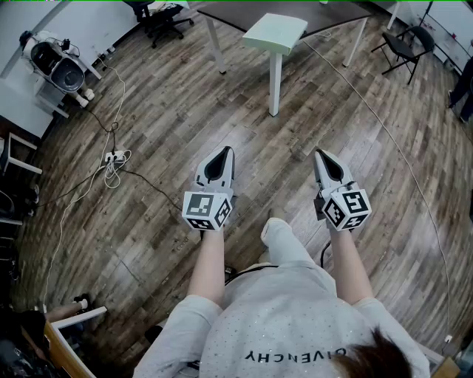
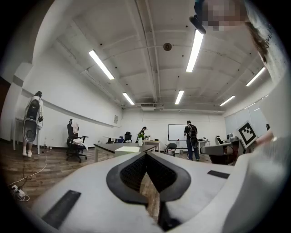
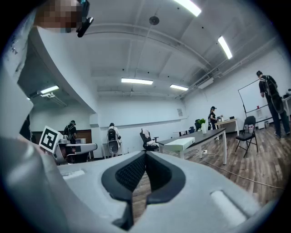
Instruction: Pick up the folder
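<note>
Head view: the left gripper (image 1: 222,150) and the right gripper (image 1: 319,153) are held level, side by side above the wooden floor (image 1: 162,111). Each has its jaws pressed together on nothing. Ahead, a small pale green table (image 1: 275,33) stands at the dark desk's (image 1: 229,10) near edge. No view shows clearly where the folder is.

Head view: looking steeply down over the wood floor (image 1: 148,111) from the person's head.
Left gripper view: riding just behind the left tongs (image 2: 146,155), facing level.
Right gripper view: riding likewise behind the right tongs (image 3: 145,154).
Shared: all three catching the pale green desk (image 1: 275,33).
</note>
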The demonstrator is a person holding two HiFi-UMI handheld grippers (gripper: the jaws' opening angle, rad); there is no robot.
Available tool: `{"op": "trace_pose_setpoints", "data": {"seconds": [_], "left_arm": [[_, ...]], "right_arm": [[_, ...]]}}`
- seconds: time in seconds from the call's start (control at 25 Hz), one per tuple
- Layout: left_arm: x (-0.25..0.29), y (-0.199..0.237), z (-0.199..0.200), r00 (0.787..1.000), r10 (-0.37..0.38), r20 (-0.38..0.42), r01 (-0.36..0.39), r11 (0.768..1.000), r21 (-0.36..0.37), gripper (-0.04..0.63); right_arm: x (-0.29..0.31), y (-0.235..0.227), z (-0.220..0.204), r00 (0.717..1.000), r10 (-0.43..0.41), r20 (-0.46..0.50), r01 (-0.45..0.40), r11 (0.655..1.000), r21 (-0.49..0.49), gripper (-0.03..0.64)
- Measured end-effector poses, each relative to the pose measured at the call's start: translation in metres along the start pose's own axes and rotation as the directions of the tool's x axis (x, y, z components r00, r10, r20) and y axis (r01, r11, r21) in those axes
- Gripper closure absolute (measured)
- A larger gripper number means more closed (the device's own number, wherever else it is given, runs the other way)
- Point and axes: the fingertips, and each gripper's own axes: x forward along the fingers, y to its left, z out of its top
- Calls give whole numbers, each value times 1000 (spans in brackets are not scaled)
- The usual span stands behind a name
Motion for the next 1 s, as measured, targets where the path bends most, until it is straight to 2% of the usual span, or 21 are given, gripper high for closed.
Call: {"op": "trace_pose_setpoints", "data": {"seconds": [0.44,0.76,1.0], "left_arm": [[85,52,-5,1000,6,-1,-6,1000,-1,597],[157,93,-15,999,19,-39,-20,999,-26,597],[208,119,-25,998,14,-53,-16,999,-33,597]], "right_arm": [[96,-36,-3,999,26,-24,-27,1000,-10,618],[172,-80,-8,998,20,-65,-16,998,66,617],[223,-111,-17,996,31,-78,-18,988,155,569]]}}
